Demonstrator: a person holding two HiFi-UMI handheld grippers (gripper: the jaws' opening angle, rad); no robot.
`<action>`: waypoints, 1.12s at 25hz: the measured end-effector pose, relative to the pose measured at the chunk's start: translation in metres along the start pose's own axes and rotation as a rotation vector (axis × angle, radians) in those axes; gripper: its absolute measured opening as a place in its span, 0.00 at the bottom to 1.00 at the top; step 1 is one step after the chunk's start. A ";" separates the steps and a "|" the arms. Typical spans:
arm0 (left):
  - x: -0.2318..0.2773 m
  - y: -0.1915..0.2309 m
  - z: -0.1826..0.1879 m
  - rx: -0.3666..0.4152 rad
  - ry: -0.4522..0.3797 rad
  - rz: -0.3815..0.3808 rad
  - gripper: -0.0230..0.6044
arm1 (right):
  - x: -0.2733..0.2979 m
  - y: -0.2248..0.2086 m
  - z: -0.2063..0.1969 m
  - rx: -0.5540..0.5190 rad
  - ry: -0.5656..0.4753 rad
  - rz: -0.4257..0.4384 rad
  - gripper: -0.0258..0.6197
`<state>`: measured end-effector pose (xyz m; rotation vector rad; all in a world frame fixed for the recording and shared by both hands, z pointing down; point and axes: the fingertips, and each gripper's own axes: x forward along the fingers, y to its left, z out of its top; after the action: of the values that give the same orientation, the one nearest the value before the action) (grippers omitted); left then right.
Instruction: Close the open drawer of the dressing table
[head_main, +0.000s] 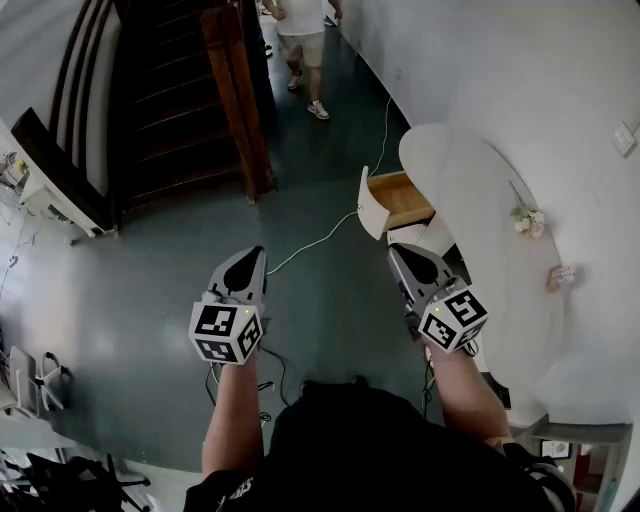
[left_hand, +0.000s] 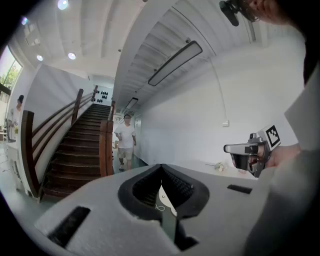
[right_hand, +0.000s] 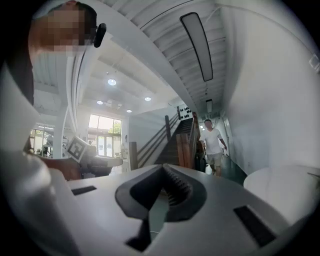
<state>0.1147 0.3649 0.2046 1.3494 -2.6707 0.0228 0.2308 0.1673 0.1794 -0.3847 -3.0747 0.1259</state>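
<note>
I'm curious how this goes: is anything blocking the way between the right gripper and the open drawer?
Nothing visible does. The right gripper is held just short of the open drawer. A white cable lies on the floor, left of that path.

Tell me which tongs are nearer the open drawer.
Right. The right tongs hang just short of the open drawer, below it in the head view, not touching. The left tongs are farther off to its left, over the floor.

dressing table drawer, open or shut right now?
Open. In the head view the drawer juts out from the white dressing table, with its wooden inside exposed and its white front panel standing clear of the table.
</note>
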 end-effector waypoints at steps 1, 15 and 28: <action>0.001 0.002 -0.002 -0.003 0.000 0.000 0.05 | 0.002 0.000 -0.002 -0.002 0.005 0.000 0.04; -0.002 0.008 -0.014 -0.023 -0.013 -0.059 0.05 | 0.004 0.024 -0.020 -0.003 0.048 -0.002 0.04; -0.037 0.007 -0.025 0.001 0.003 -0.131 0.05 | -0.018 0.075 -0.045 0.084 0.021 -0.035 0.04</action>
<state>0.1339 0.4009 0.2248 1.5206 -2.5737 0.0109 0.2688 0.2385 0.2176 -0.3259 -3.0411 0.2466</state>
